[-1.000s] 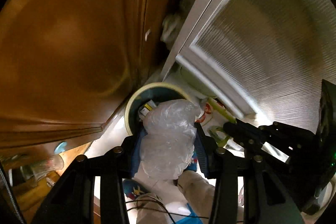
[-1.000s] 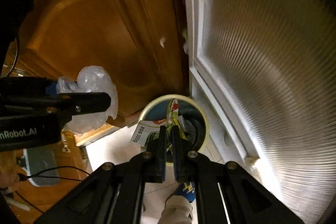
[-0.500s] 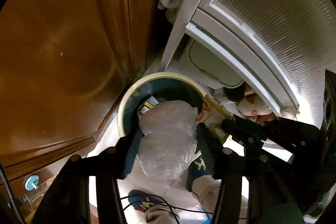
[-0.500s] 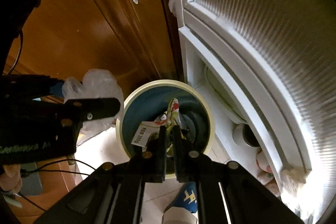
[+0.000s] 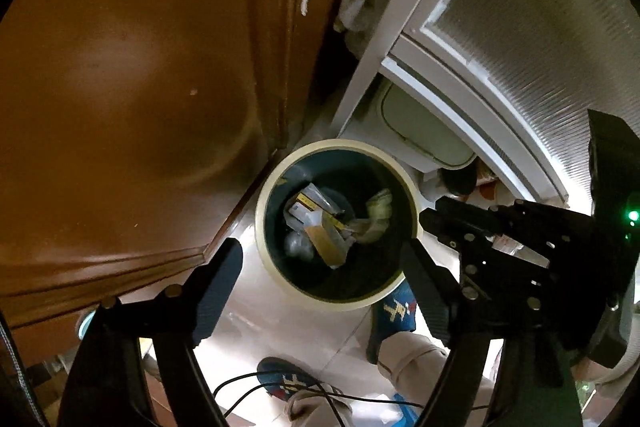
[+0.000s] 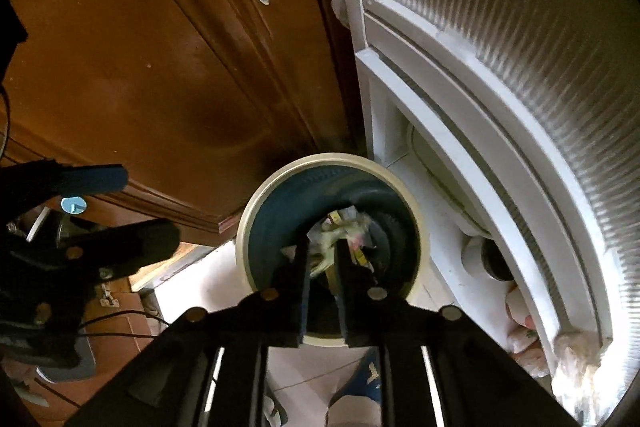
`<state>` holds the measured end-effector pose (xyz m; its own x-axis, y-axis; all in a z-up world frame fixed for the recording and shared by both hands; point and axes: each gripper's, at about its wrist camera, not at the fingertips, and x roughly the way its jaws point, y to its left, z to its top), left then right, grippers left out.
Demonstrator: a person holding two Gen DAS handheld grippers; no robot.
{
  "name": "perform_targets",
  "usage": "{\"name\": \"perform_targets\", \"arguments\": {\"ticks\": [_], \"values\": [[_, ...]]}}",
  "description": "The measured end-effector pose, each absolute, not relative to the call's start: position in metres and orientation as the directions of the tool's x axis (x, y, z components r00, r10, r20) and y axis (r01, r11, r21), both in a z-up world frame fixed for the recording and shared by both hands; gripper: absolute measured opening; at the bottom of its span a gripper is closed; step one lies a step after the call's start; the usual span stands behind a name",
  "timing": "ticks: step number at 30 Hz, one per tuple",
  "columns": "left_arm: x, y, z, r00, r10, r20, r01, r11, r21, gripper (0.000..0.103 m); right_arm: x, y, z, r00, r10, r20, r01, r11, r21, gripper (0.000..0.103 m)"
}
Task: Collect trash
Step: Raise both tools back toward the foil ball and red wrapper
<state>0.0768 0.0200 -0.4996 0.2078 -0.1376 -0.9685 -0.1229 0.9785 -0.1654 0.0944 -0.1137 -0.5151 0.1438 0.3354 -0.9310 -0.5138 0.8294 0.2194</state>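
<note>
While both grippers pointed steeply down over the round bin [image 5: 338,147], neither held anything. The left gripper [image 5: 320,259] stood with its jaws spread wide and opening, nothing between them. The right gripper [image 6: 322,259] had its jaws parted by a narrow gap and opening as well; the wrapper seen through that gap lay down in the bin, clear of the pads as far as the right wrist view showed.

The trash [image 5: 320,227] rested at the bottom of the bin: a clear crumpled bag [image 5: 297,244], yellow and tan cartons [image 5: 326,239] and a pale green wrapper [image 5: 376,215]. The bin stood on the pale floor, just beside the brown wooden door [image 5: 140,67] and the white frame of a ribbed-glass door [image 6: 500,47].

Risks, as judged from this position: the right gripper's fingertips hung near the rim, so a sideways withdrawal could catch the rim and tip the bin. The light wrapper might cling to a pad and lift out again. A loose black cable [image 5: 280,387] trailed by the person's slippered foot [image 5: 396,307] and could snag a step.

Legible writing was scant: a yellow character-like mark showed on the blue slipper, and small print on the cartons was too fine to read.
</note>
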Motion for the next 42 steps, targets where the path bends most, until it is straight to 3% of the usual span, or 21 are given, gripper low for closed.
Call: {"name": "perform_targets", "arguments": {"ticks": [3,10,17,21,26,33,36,42], "values": [[0.073,0.020,-0.489,0.213,-0.132,-0.968,-0.143,0.976,-0.165,0.080,0.094,-0.113,-0.501,0.150,0.340,-0.928,-0.522,0.825,0.218,0.024],[0.057,0.015,-0.433,0.225,-0.123,-0.967,-0.159,0.974,-0.161,0.080,0.086,-0.118,-0.455,0.140,0.335,-0.932,-0.505,0.833,0.224,0.024],[0.048,0.007,-0.343,0.283,-0.126,-0.951,-0.155,0.972,-0.175,0.081,0.067,-0.126,-0.375,0.154,0.330,-0.932,-0.527,0.825,0.205,0.024],[0.045,0.005,-0.286,0.341,-0.127,-0.932,-0.146,0.972,-0.186,0.088,0.061,-0.132,-0.319,0.181,0.344,-0.921,-0.548,0.813,0.195,0.024],[0.048,0.002,-0.216,0.427,-0.122,-0.896,-0.121,0.974,-0.190,0.090,0.065,-0.145,-0.248,0.235,0.395,-0.888,-0.568,0.797,0.204,0.033],[0.070,-0.012,-0.129,0.553,-0.118,-0.825,-0.044,0.984,-0.170,0.095,0.082,-0.169,-0.159,0.359,0.457,-0.814,-0.590,0.787,0.182,0.034],[0.087,-0.023,-0.104,0.589,-0.133,-0.797,-0.015,0.984,-0.176,0.095,0.097,-0.181,-0.130,0.402,0.473,-0.784,-0.582,0.793,0.180,0.042],[0.131,-0.050,-0.075,0.628,-0.141,-0.765,-0.002,0.983,-0.183,0.095,0.139,-0.208,-0.093,0.469,0.473,-0.746,-0.531,0.826,0.190,0.043]]}}
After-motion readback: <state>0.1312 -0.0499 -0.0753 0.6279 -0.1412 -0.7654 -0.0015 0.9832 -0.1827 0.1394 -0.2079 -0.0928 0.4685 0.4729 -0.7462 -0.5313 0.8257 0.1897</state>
